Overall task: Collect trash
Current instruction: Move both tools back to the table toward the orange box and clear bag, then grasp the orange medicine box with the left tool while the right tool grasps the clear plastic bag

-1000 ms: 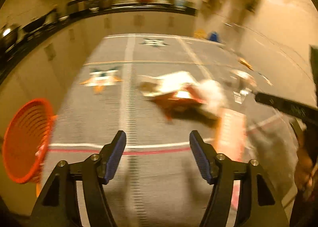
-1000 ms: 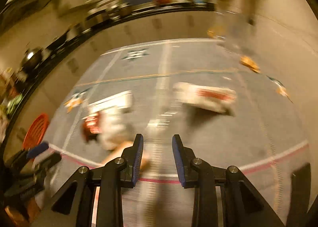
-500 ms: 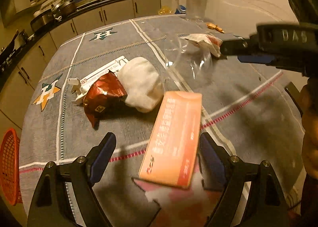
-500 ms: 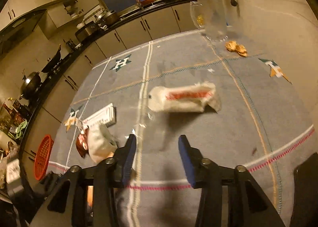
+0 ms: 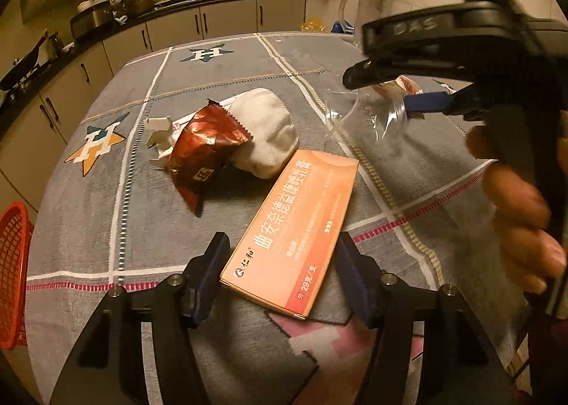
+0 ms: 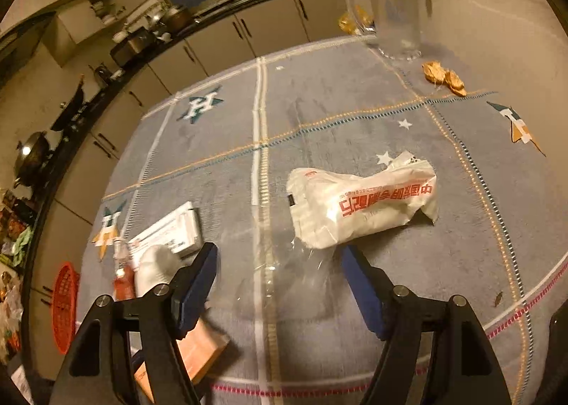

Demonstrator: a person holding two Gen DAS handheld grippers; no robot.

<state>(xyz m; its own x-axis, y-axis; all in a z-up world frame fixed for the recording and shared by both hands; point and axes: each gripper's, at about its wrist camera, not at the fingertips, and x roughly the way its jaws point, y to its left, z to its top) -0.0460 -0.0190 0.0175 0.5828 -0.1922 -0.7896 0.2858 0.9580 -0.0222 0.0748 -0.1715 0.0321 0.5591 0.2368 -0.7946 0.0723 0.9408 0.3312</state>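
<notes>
Trash lies scattered over the grey patterned cloth of the table [image 5: 106, 199], and the nearest piece is the orange carton [image 5: 294, 227], lying flat and slanted between the jaws of the left hand-held gripper [image 5: 278, 275]. Those jaws have just been closing, yet both pads look to stand a little clear of the carton's long edges, so nothing is gripped. A good pinch would square the jaws to the long sides and bite near the close end, low enough to get under the edges without snagging the cloth.

Just beyond it, the red foil packet [image 5: 204, 149] leans on a white wad [image 5: 266, 131], with a white box [image 5: 163, 135] behind them; these touch, so taking them 1 at a time looks safer than grabbing the heap.

To the right, the right hand-held gripper [image 6: 280, 284] has just been opening and stands wide, with crumpled clear plastic [image 6: 280, 273] between its fingers; whether the pads touch it cannot be told. The film is hard to see and will spring, so a full, firm closure seems wise. The white printed bag [image 6: 362, 206] lies just past it.

Farther off, orange scraps [image 6: 443, 76] sit near a clear jug [image 6: 394, 11]. The red basket [image 5: 14, 277], beyond the table's left edge, is the likely place for it all.
</notes>
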